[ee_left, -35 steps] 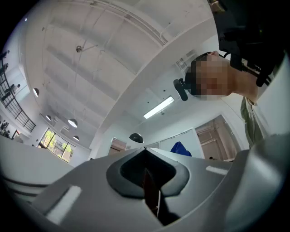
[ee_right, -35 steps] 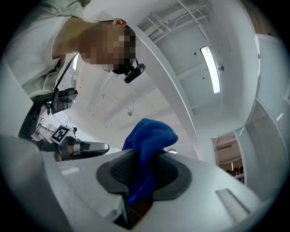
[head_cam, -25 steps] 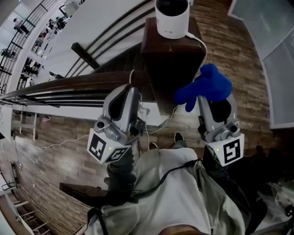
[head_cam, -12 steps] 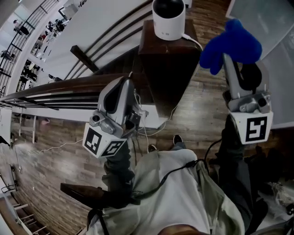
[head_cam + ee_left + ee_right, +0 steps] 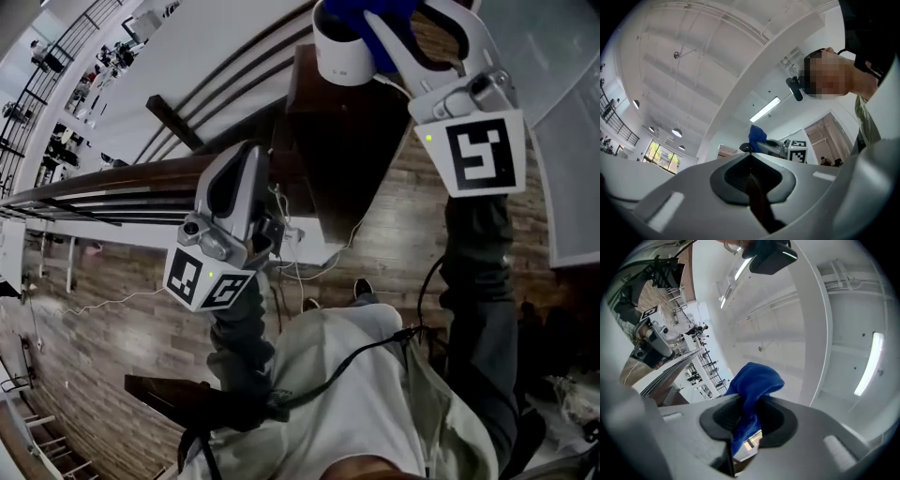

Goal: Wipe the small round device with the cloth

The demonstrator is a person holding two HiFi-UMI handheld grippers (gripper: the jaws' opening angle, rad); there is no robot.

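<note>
Head view: the small round device [image 5: 345,56], a white cylinder, stands on top of a dark wooden post [image 5: 347,141], with a white cable [image 5: 398,86] leaving its base. The right gripper [image 5: 392,36] reaches in from the upper right and holds the blue cloth [image 5: 361,11] over the device's top; whether cloth and device touch cannot be told from here. The left gripper [image 5: 249,161] hangs lower and to the left, beside the post and well apart from the device.

Left gripper view: its 2 jaws are pressed together with only a thin dark seam between them and nothing in it. Beyond their tips the cloth [image 5: 757,135] shows far off, with the right gripper's marker cube [image 5: 798,150] just beside it.

Right gripper view: the 2 jaws are clamped on the cloth [image 5: 753,383], which bunches up above them and hangs down between them. The left gripper [image 5: 651,341] shows at the left edge.
</note>
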